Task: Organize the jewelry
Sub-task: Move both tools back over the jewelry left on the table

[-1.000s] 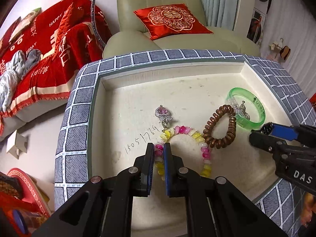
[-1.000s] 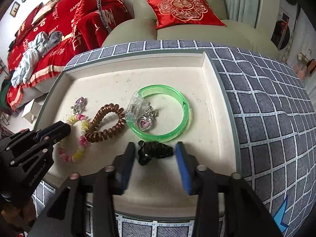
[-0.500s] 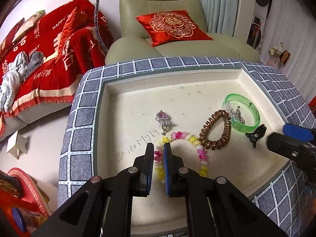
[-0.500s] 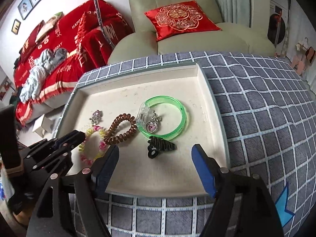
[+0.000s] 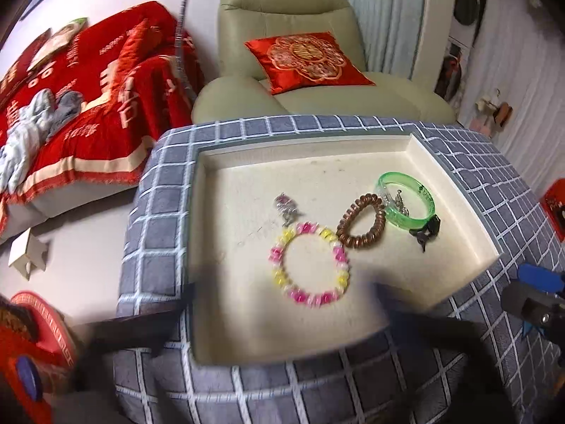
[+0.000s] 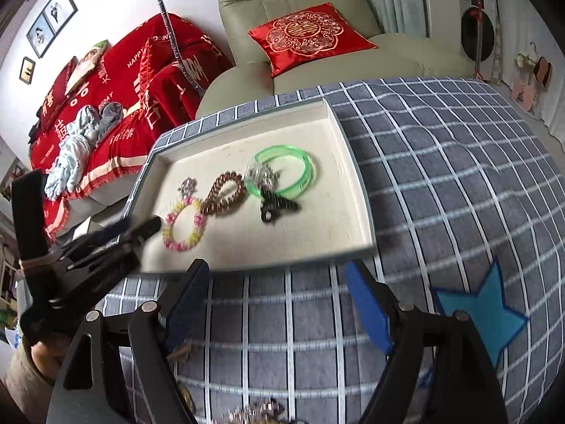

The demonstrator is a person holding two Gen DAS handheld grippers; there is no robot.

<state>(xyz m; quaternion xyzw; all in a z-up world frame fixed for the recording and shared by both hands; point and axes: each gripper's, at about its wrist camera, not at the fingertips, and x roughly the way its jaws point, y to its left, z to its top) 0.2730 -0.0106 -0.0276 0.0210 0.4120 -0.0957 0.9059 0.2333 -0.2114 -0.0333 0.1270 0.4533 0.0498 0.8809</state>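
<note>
A cream tray [image 5: 226, 318] [image 6: 353, 233] holds a pink-and-yellow bead bracelet [image 5: 340, 252] [image 6: 199, 221], a brown coil hair tie [image 5: 379, 219] [image 6: 240, 196], a green bangle [image 5: 427, 205] [image 6: 307, 176] with a silver charm inside, a black hair claw [image 5: 429, 231] [image 6: 279, 206] and a silver pendant [image 5: 287, 208] [image 6: 188, 186]. My left gripper [image 5: 282, 321] is blurred, its fingers spread wide and empty at the tray's near edge; it also shows in the right wrist view [image 6: 141, 229]. My right gripper [image 6: 279, 304] is open and empty over the cloth, short of the tray.
The tray lies on a grey checked cloth [image 6: 441, 176] with a blue star patch [image 6: 483, 314]. More small jewelry [image 6: 254, 413] lies on the cloth near me. Behind stand a beige armchair [image 5: 317, 81] with a red cushion and a red-covered sofa [image 5: 88, 99].
Both grippers have pulled back from the tray. My left gripper has opened and let go of the bead bracelet, which now lies whole in the tray. The right gripper has left the hair claw.
</note>
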